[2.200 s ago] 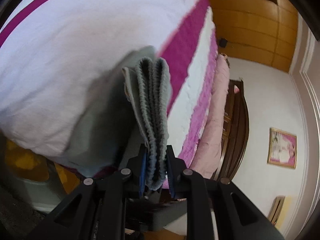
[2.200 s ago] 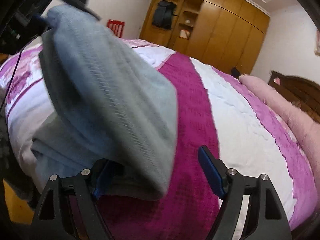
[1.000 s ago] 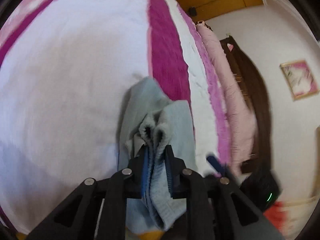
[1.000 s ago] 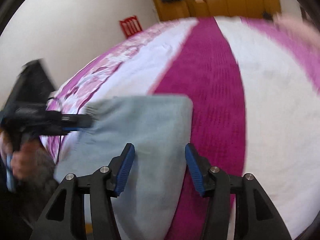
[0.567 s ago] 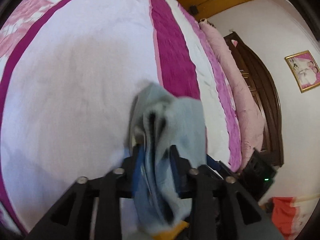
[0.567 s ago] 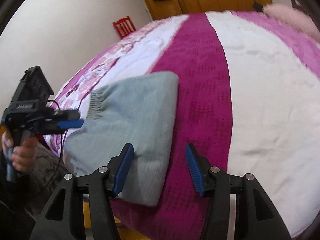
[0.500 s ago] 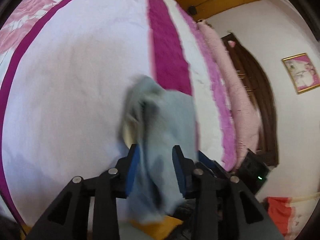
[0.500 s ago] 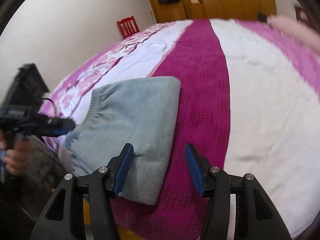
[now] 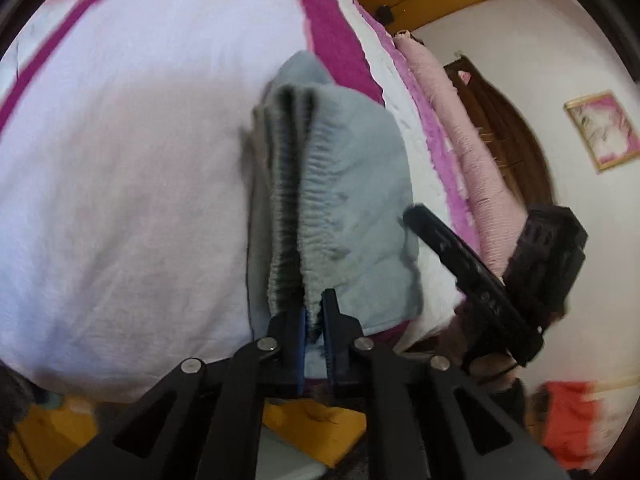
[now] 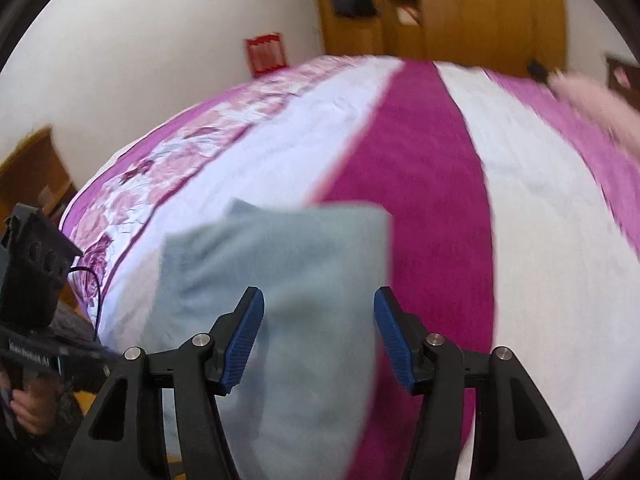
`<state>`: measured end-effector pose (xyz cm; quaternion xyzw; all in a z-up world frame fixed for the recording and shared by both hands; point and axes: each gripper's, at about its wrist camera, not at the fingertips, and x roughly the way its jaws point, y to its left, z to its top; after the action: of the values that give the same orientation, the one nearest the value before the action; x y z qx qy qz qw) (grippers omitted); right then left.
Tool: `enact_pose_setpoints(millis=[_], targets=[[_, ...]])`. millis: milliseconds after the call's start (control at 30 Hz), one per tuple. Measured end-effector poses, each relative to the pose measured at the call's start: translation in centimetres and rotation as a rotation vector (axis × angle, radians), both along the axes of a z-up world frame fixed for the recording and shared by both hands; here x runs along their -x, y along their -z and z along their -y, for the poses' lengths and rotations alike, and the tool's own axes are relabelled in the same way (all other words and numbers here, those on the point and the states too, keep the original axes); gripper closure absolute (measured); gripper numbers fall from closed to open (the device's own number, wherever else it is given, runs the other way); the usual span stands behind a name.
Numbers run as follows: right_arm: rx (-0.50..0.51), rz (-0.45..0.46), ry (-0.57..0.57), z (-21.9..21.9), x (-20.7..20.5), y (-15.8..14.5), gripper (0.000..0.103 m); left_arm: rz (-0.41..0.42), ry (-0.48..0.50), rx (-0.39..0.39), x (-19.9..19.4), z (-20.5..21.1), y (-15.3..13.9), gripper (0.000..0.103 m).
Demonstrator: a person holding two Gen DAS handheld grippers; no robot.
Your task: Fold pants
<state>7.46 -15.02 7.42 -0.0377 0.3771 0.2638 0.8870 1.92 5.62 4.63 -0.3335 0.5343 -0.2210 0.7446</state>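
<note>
Pants: we see the folded grey-blue pants [image 9: 352, 208] lying near the bed's near edge, across the white band and touching the magenta stripe
Bed: the bed [image 10: 540, 208] is covered in white and magenta stripes, with a pink floral band toward its left edge
Left tool: the left tool [image 9: 314, 320] has its jaws closing, and its blue pads are pinched on the ribbed waistband end of the pants
Right tool: the right tool [image 10: 319, 332] has its jaws opening; the pants lie between the blue pads, and the pads stand clear of the cloth
Left wrist view only: we see the stacked waistband layers edge-on, the pink bolster [image 9: 472, 152] along the bed's far right edge, the dark wooden headboard [image 9: 508, 148], a framed picture [image 9: 604, 130] on the wall, and the right tool from the side
Right wrist view only: we see the flat top face of the pants, blurred, the wooden wardrobe [image 10: 460, 12], a red chair [image 10: 266, 54] past the bed's far edge, and a hand [image 10: 28, 408] holding the left tool at the near left corner
</note>
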Motion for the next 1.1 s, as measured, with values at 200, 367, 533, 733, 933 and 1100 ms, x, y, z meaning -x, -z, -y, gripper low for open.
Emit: enact_pose_setpoints(millis=[200, 367, 533, 733, 933, 1100], targets=[[-0.028, -0.168, -0.094, -4.4, -2.4, 2.5, 0.045, 0.020, 0.049, -0.001, 0.1, -0.2, 0.0, 0.093], [0.058, -0.089, -0.123, -5.2, -1.5, 3.3, 0.044, 0.065, 0.100, -0.089, -0.7, 1.9, -1.4, 0.089], [-0.004, -0.091, -0.096, -3.7, -1.0, 3.0, 0.044, 0.181, 0.046, -0.247, -0.2, 2.6, -3.9, 0.077], [-0.161, 0.010, -0.062, -1.0, -0.1, -0.4, 0.044, 0.270, 0.024, -0.394, -1.5, 3.5, -5.0, 0.077], [-0.111, -0.152, 0.022, -0.5, -3.4, 3.2, 0.051, 0.245, 0.036, -0.407, -1.6, 3.3, -3.8, 0.077], [0.110, -0.046, -0.043, -2.8, 0.5, 2.1, 0.051, 0.251, 0.061, -0.438, -1.9, 3.8, -3.4, 0.076]])
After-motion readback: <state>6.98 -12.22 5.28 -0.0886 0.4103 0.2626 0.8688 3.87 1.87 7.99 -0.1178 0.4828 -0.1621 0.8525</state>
